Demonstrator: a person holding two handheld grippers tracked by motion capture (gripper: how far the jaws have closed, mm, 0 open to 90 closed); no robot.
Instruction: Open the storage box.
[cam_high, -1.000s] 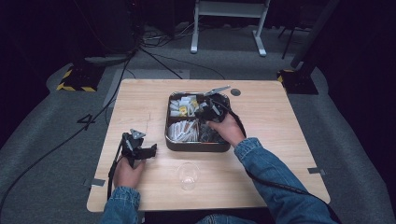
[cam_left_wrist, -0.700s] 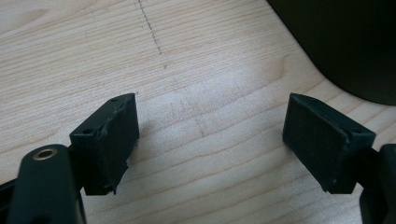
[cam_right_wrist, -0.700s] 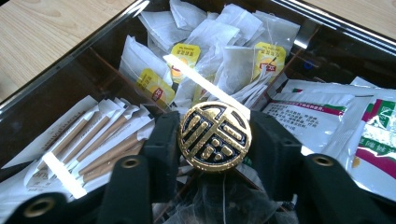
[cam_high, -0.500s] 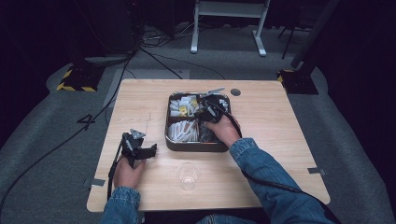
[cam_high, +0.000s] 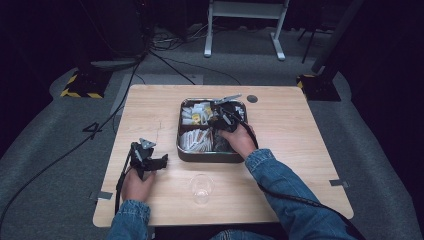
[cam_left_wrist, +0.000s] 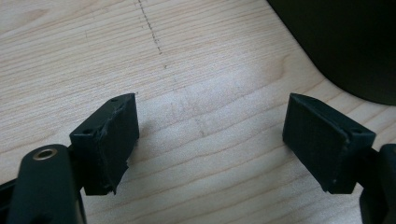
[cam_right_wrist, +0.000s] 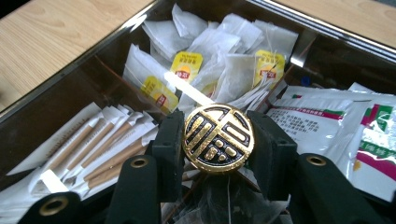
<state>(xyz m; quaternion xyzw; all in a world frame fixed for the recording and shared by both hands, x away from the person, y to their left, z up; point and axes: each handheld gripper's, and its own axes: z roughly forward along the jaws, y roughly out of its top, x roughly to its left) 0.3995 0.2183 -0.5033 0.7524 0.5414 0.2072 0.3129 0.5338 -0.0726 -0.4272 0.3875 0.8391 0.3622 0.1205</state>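
Note:
A dark metal tray (cam_high: 181, 150) with compartments stands at the table's middle. My right gripper (cam_high: 222, 117) reaches into it. In the right gripper view its jaws have just been closing, and the right gripper (cam_right_wrist: 217, 135) now presses from both sides on a round gold-and-black disc (cam_right_wrist: 218, 138) with a raised emblem. Below the disc lie tea bags (cam_right_wrist: 187, 70) with yellow tags, paper-wrapped sticks (cam_right_wrist: 98, 149) and printed sachets (cam_right_wrist: 327, 116). My left gripper (cam_high: 157, 162) rests on the bare wood left of the tray, and in its own view the left gripper (cam_left_wrist: 210, 126) stands open with nothing between the pads.
A clear glass (cam_high: 201, 187) stands near the table's front edge, between the two forearms. The tray's dark corner (cam_left_wrist: 355, 46) shows close to the left gripper. A cable (cam_high: 122, 172) trails from the left gripper over the front left edge. A dark round spot (cam_high: 252, 99) marks the tabletop behind the tray.
The right hand stays over the tray's far right part with hardly any shift. The left hand and its gripper lie where they were.

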